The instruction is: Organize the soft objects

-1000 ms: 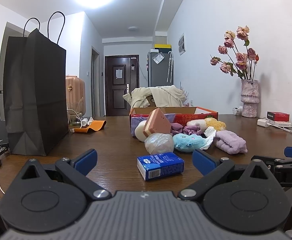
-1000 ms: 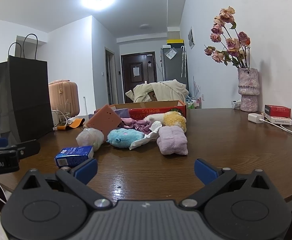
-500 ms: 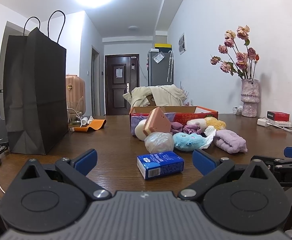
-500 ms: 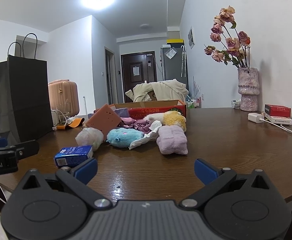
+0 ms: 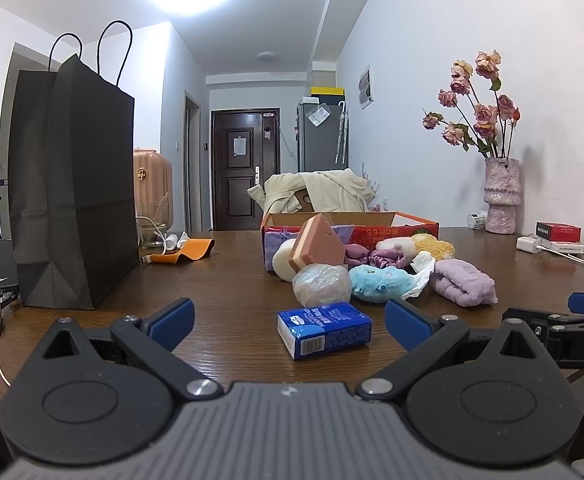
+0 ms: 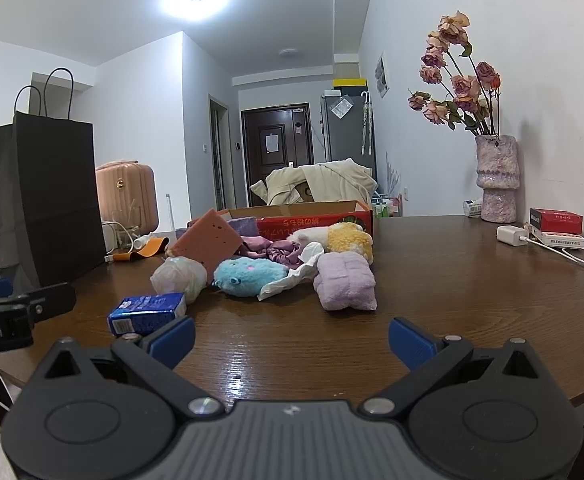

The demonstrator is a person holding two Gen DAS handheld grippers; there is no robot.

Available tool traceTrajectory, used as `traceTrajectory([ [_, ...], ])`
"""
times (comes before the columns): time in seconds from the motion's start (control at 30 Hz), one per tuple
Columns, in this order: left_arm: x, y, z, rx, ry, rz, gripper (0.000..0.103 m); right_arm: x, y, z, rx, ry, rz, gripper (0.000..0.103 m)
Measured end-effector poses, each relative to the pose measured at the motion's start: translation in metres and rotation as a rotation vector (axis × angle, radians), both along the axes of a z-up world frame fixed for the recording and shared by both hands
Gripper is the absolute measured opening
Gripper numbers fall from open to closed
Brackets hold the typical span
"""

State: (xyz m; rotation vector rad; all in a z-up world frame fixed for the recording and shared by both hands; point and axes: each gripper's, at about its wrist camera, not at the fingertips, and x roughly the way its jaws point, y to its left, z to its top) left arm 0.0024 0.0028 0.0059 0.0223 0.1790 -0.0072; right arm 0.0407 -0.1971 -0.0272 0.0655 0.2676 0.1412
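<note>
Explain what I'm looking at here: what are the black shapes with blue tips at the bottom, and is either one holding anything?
Those are two hand-held grippers; a person carries one in each hand, each with a fisheye camera looking forward along its fingers. One picture is from the left gripper, the other from the right gripper. Both are open and hold nothing. On the wooden table lie a blue tissue pack, a clear bag, a blue plush toy, a folded purple cloth and a pink sponge, in front of a red cardboard box. A black paper bag stands at the left.
</note>
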Motion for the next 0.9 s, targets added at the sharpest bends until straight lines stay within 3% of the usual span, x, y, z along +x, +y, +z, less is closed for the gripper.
traceTrajectory([
  [0.6,0.003,0.003,0.002,0.002,0.0,0.006,0.103,0.003,-0.002,0.002,0.001,-0.009,-0.008,0.103],
  [0.9,0.055,0.015,0.018,-0.08,0.088,0.015,0.103,0.04,-0.001,0.015,-0.04,0.008,-0.063,0.103],
])
